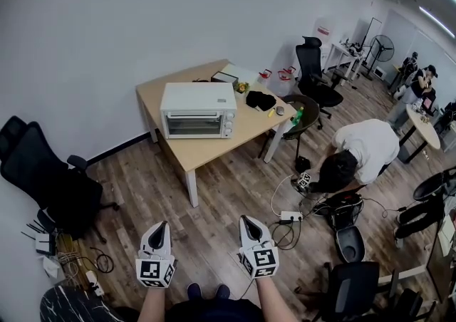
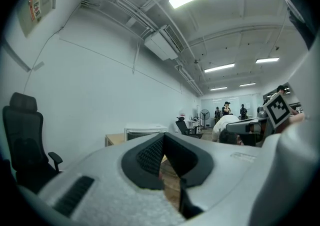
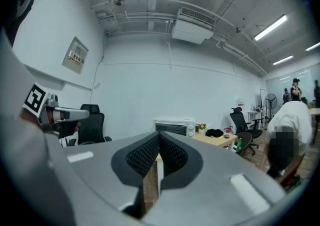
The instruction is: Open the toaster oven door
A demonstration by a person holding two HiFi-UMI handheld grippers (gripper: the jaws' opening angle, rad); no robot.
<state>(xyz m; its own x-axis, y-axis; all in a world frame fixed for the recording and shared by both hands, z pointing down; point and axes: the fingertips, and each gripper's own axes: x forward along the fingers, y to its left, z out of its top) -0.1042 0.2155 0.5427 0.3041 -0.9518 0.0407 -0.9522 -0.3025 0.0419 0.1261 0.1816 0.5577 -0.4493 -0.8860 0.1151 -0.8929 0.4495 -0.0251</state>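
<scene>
The white toaster oven (image 1: 198, 110) stands on a wooden table (image 1: 214, 148) across the room, its glass door closed and facing me. It also shows small in the left gripper view as the oven (image 2: 145, 131) and in the right gripper view as the oven (image 3: 174, 126). My left gripper (image 1: 161, 226) and right gripper (image 1: 246, 219) hang low in front of me over the wood floor, far from the table. Both are shut with nothing between the pads, as the left gripper (image 2: 162, 137) and right gripper (image 3: 159, 135) show close up.
A black office chair (image 1: 43, 171) stands at the left wall. A person in a white shirt (image 1: 363, 146) bends over to the right of the table. A power strip with cables (image 1: 291, 217) lies on the floor. Another chair (image 1: 313, 71) and black items (image 1: 261, 100) sit near the table's far end.
</scene>
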